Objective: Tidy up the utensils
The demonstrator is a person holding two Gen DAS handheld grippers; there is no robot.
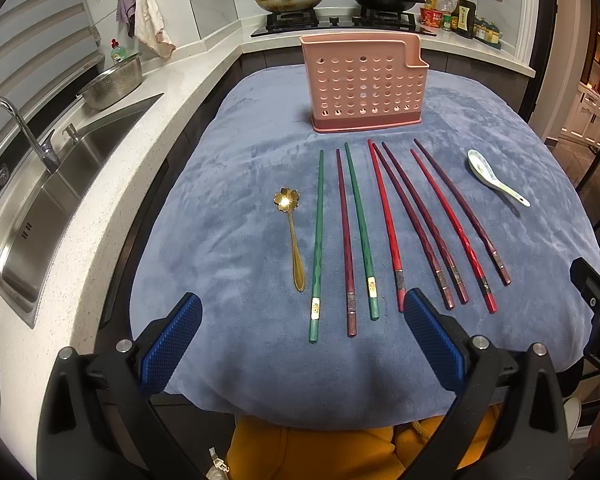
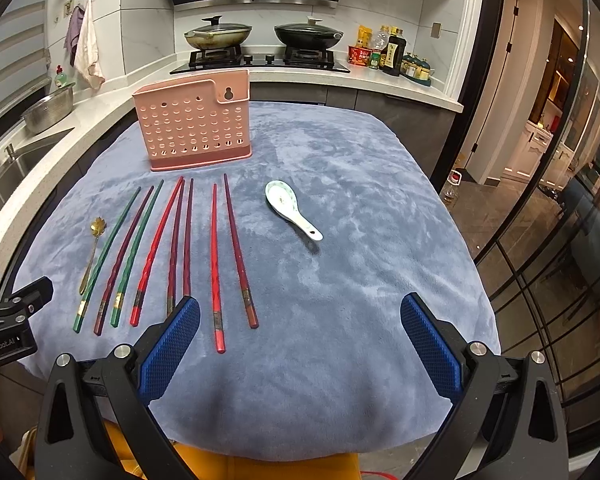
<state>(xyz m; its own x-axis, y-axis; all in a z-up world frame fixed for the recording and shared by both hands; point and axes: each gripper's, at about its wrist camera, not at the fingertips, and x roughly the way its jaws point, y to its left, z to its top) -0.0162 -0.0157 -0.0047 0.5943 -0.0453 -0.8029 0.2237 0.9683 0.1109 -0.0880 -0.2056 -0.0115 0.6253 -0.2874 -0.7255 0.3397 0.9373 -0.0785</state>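
Currently both the left tongs (image 1: 302, 336) and right tongs (image 2: 300, 336) stand wide, empty. Chopsticks (image 1: 388, 224) lie close-packed on the counter (image 1: 240, 160) before the holder (image 1: 364, 84); a grasp may catch two or roll one.

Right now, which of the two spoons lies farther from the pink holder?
The gold spoon, left of the green chopsticks. The white ceramic spoon lies on the right, closer to the pink holder.

We are seeing dim, warm indoor light, with glare glinting off the gold spoon (image 1: 287, 199). Fisheye distortion is bending the edges, darkening the corners.
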